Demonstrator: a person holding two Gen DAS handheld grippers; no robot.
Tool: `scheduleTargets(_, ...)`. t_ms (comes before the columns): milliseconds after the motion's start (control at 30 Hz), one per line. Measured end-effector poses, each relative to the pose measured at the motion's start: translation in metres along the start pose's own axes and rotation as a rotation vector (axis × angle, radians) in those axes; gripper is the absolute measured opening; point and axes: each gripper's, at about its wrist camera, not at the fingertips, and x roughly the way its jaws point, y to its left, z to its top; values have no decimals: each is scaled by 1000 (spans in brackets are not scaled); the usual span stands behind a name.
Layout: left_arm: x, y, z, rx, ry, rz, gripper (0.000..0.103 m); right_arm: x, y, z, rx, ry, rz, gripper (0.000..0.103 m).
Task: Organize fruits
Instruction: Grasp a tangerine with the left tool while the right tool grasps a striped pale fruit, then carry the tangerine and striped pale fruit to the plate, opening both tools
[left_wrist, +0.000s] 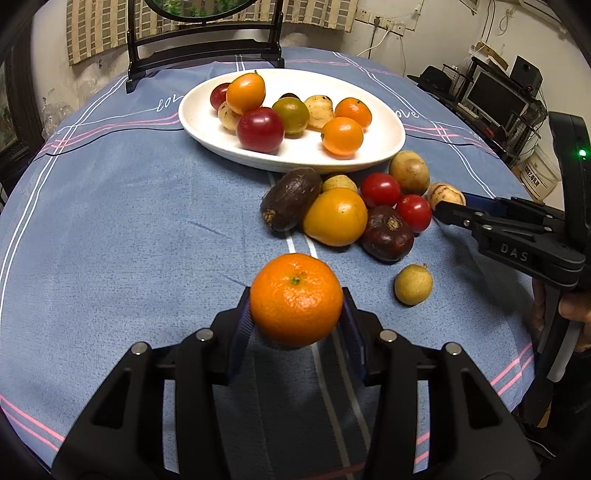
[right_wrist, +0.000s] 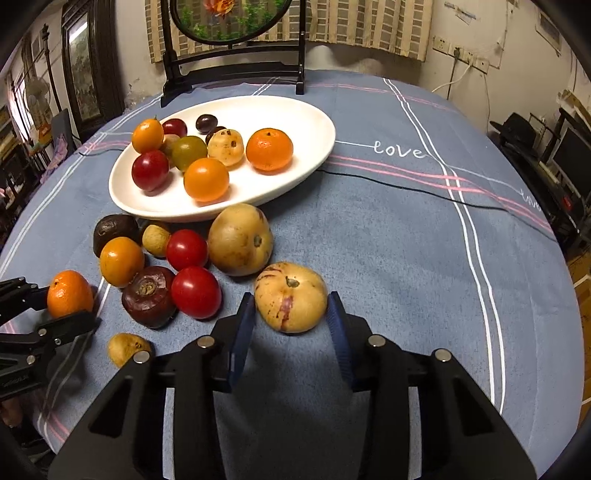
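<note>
My left gripper (left_wrist: 295, 314) is shut on an orange mandarin (left_wrist: 296, 300), held a little above the blue cloth; it also shows in the right wrist view (right_wrist: 69, 293). My right gripper (right_wrist: 291, 314) is open, its jaws on either side of a pale yellow fruit with purple streaks (right_wrist: 290, 296) that rests on the cloth; the left wrist view shows that fruit (left_wrist: 445, 194) at the gripper's tip. A white oval plate (left_wrist: 384, 147) (right_wrist: 314, 122) holds several fruits. A loose pile of fruits (left_wrist: 336, 216) (right_wrist: 184, 273) lies in front of the plate.
A small tan fruit (left_wrist: 413, 284) (right_wrist: 127, 347) lies alone on the cloth near me. A black wooden stand (right_wrist: 232, 79) rises behind the plate. A black cable (right_wrist: 406, 188) crosses the cloth on the right. Shelves and a monitor (left_wrist: 495, 99) stand beyond the table's right edge.
</note>
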Motion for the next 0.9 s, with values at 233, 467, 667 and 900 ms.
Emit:
scheduleTargets(233, -14, -2, 5, 15, -25, 3, 46, -27, -10, -7, 26, -69, 20, 40)
scheduleTargets(467, -33, -4, 24, 40, -77, 21, 46, -53, -6, -3, 20, -130, 93, 41)
scheduleTargets(667, -35, -5, 63, 53, -112, 22, 46, -63, 12, 22, -21, -175, 148, 41)
scheduleTargets(900, -22, -5, 121, 61, -129, 34, 46, -50, 33, 62, -93, -201, 172, 41)
